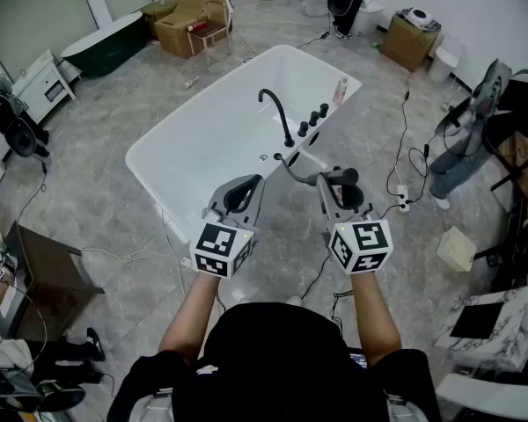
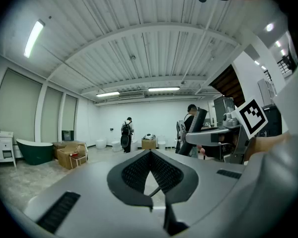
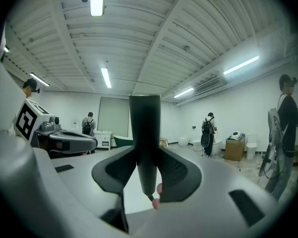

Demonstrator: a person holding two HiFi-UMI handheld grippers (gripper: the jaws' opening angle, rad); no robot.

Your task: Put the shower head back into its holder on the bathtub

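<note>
White and glossy, the bathtub [image 1: 150,167] sits slantwise on a grey tiled floor [image 1: 97,148]. A black arched faucet [image 1: 277,112] and a row of black knobs [image 1: 314,117] stand on its right-hand deck, and a small bottle [image 1: 341,89] stands at the far corner of that deck. The person holds both grippers level over the tub's near end, side by side and a little apart. The right gripper [image 1: 341,197] is clamped on the shower head [image 1: 347,176]. In the right gripper view its black handle stands upright between the ribbed pads, which press on it from both sides, with its top rising well above the jaws. So the shower head is in the air by the tub's near right rim, just this side of the knobs and touching no part of the tub. A dark hose [image 1: 297,172] curves from it to a small black fitting [image 1: 290,159] on the deck. That fitting may be the holder, though it is too small here to be sure. The left gripper [image 1: 243,187] holds nothing – its own view shows the two pads meeting at their tips with only a narrow wedge of light below them. Cardboard boxes [image 1: 189,20] and a dark green tub [image 1: 106,47] stand well beyond the bathtub.
</note>
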